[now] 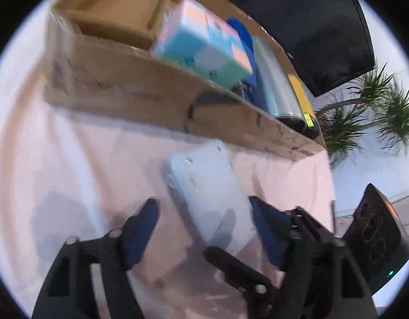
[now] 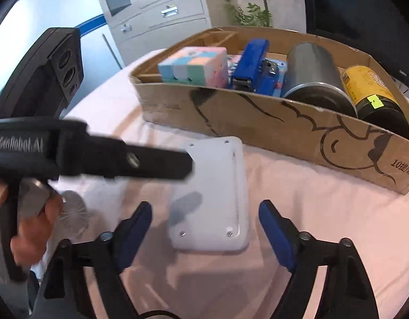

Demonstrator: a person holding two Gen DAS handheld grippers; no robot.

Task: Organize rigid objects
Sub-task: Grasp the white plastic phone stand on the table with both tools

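Note:
A flat white rectangular device (image 2: 215,194) lies on the pink cloth (image 2: 297,212), just in front of a cardboard box (image 2: 257,122). My right gripper (image 2: 205,206) is open and straddles the device's near end, with a gap on both sides. My left gripper (image 1: 203,204) is open around the same device (image 1: 209,202). Its right pad is at the device's edge and its left pad stands clear. In the right wrist view the left gripper's black finger (image 2: 140,162) reaches over the device from the left. The box holds a pastel cube (image 2: 196,66), a blue stapler (image 2: 252,61), a metal tin (image 2: 313,71) and a yellow-and-black can (image 2: 371,93).
A person's hand (image 2: 31,226) holds the left gripper at the left edge, beside a small round white item (image 2: 71,212). A smaller cardboard tray (image 1: 119,8) sits in the box's far end. A grey cabinet (image 2: 156,8), a dark screen (image 1: 310,26) and a plant (image 1: 369,111) stand beyond the table.

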